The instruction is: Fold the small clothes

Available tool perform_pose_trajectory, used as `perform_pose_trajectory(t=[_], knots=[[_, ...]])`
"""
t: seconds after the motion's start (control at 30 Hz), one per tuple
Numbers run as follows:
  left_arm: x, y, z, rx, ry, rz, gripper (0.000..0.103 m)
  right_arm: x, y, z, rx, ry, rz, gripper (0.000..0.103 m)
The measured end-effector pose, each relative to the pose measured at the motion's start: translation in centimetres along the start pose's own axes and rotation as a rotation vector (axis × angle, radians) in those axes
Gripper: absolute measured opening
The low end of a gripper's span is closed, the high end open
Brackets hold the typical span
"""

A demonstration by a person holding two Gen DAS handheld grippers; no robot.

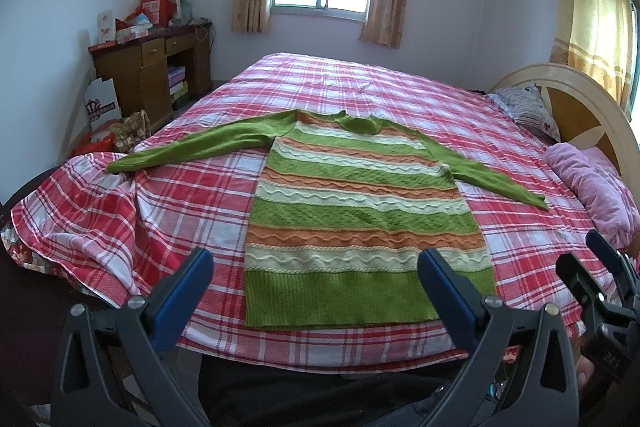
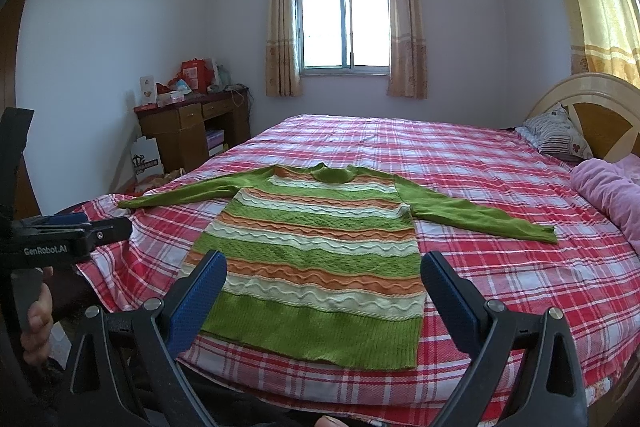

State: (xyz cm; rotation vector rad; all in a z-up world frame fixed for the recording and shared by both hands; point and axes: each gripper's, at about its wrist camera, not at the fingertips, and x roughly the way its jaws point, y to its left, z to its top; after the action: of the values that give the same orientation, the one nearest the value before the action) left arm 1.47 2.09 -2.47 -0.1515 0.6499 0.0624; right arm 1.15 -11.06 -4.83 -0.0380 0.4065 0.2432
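A small knit sweater with green, orange and cream stripes lies flat on the red plaid bedspread. Its green sleeves spread out to both sides and its hem faces me. My left gripper hovers open above the hem near the bed's front edge, holding nothing. My right gripper is also open and empty, over the lower half of the sweater. In the right wrist view the left gripper's body shows at the left with a hand on its handle.
A pink blanket and a striped pillow lie at the right by the wooden headboard. A cluttered wooden desk stands at the far left beside bags on the floor. The bedspread bunches at the near-left corner.
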Motion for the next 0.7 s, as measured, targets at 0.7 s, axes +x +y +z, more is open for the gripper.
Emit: perform_pose_trajectory(t=[0.7], knots=[[12.0,1.3,2.7,0.048,0.165,0.041,0.103,11.0,-9.4,-2.0,0.162,0.172,0.035,0.098]])
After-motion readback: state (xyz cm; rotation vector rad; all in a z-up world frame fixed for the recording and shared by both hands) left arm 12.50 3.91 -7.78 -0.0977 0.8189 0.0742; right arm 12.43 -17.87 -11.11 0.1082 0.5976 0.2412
